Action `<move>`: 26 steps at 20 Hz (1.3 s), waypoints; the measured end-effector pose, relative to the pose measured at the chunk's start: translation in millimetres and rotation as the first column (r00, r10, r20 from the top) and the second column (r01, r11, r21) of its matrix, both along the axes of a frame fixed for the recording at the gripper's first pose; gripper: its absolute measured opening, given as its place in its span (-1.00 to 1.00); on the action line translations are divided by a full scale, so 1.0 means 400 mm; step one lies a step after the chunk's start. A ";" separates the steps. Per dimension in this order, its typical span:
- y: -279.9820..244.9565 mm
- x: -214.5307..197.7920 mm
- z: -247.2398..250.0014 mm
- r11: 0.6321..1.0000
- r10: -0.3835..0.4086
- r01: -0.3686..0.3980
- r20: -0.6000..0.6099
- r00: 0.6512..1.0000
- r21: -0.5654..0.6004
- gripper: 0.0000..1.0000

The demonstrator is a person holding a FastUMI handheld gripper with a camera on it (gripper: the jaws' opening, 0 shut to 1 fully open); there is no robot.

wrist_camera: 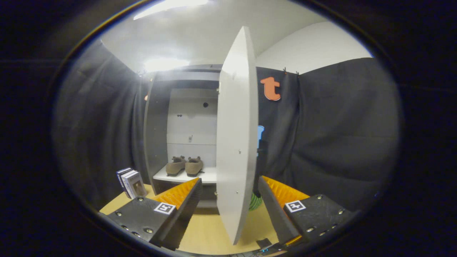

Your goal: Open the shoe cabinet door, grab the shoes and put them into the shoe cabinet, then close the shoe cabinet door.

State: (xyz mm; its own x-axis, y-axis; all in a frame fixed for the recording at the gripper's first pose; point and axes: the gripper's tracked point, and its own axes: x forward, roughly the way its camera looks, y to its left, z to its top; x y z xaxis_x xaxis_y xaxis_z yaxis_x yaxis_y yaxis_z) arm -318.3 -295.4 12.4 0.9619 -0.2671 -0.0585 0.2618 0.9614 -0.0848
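Between the two fingers of the gripper (228, 200) the tall white flat-panel cabinet door (236, 135) is seen edge-on, swung out toward the camera; its lower edge hangs over the light wooden floor (207, 232) just ahead of the fingertips. The fingers are spread wide w/ the door panel in the gap, and neither ridged pad (178, 194) is seen pressing on it; nothing is gripped.

Beyond the fingers, to the left of the door, the dark grey shoe cabinet w/ white back panel (157, 135) stands open. A pair of brown suede-like shoes (184, 166) is set side by side on the white lower shelf (178, 176) inside, heels toward the camera, well past the left finger.

Pose: gripper is held roughly level, pointed straight at the cabinet front, fingers low over the floor. No hand or sleeve can be made out.

Beside the cabinet's left wall, near the left finger, a few small upright boxes w/ dark and white faces (131, 182) are stood on the floor; print on them is too small to read. A green round item (256, 202) is partly hidden behind the door's lower edge, by the right finger. A square black-and-white marker tag (164, 208) is fixed on top of each finger; no brand text is legible.
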 end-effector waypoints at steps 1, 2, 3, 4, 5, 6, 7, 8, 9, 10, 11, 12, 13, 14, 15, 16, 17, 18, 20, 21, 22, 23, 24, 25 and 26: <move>-0.022 -0.008 0.006 1.000 -0.015 0.015 0.003 1.000 0.001 0.92; -0.042 -0.014 0.012 1.000 -0.028 0.028 0.006 1.000 0.000 0.92; -0.061 -0.016 0.016 0.999 -0.040 0.040 0.008 0.999 -0.003 0.92; -0.080 -0.020 0.020 0.999 -0.052 0.052 0.007 0.999 -0.006 0.92; -0.099 -0.021 0.022 0.998 -0.063 0.063 0.007 0.998 -0.007 0.92; -0.119 -0.023 0.025 0.997 -0.074 0.074 0.008 0.997 -0.008 0.92; -0.137 -0.023 0.030 0.996 -0.084 0.084 0.010 0.996 -0.007 0.92; -0.154 -0.021 0.032 0.995 -0.095 0.095 0.010 0.995 -0.005 0.92; -0.171 -0.020 0.029 0.995 -0.104 0.104 0.010 0.995 -0.003 0.92; -0.186 -0.016 0.032 0.994 -0.112 0.112 0.011 0.994 -0.001 0.92; -0.197 -0.012 0.030 0.993 -0.114 0.114 0.011 0.993 0.001 0.92; -0.202 -0.003 0.028 0.994 -0.109 0.109 0.012 0.994 0.004 0.92; -0.206 0.009 0.024 0.995 -0.102 0.102 0.008 0.995 0.006 0.92; -0.209 0.016 0.015 0.996 -0.093 0.093 0.001 0.996 0.011 0.92; -0.206 0.021 0.010 0.997 -0.081 0.081 -0.005 0.997 0.016 0.92; -0.203 0.027 0.006 0.997 -0.067 0.067 -0.010 0.998 0.024 0.92; -0.198 0.036 0.002 0.998 -0.052 0.053 -0.013 0.999 0.030 0.92; -0.200 0.045 -0.004 0.998 -0.056 0.056 -0.017 0.998 0.029 0.92; -0.194 0.051 -0.004 0.998 -0.044 0.044 -0.012 0.999 0.037 0.90; -0.180 0.051 -0.010 0.999 -0.022 0.023 -0.019 1.000 0.042 0.89; -0.175 0.053 -0.006 0.999 -0.011 0.012 -0.016 1.000 0.044 0.82; -0.175 0.059 -0.005 0.999 -0.003 0.004 -0.021 1.000 0.046 0.75; -0.171 0.058 -0.006 0.999 0.010 -0.009 -0.019 1.000 0.051 0.66; -0.155 0.058 -0.007 0.998 0.027 -0.026 -0.020 0.999 0.058 0.67; -0.135 0.058 -0.007 0.997 0.046 -0.045 -0.017 0.999 0.065 0.67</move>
State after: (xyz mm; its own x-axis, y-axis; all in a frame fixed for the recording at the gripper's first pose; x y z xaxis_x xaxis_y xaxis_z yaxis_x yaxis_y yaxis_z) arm -295.0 -349.3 9.7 0.9716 -0.2180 -0.0925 0.2164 0.9759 -0.0267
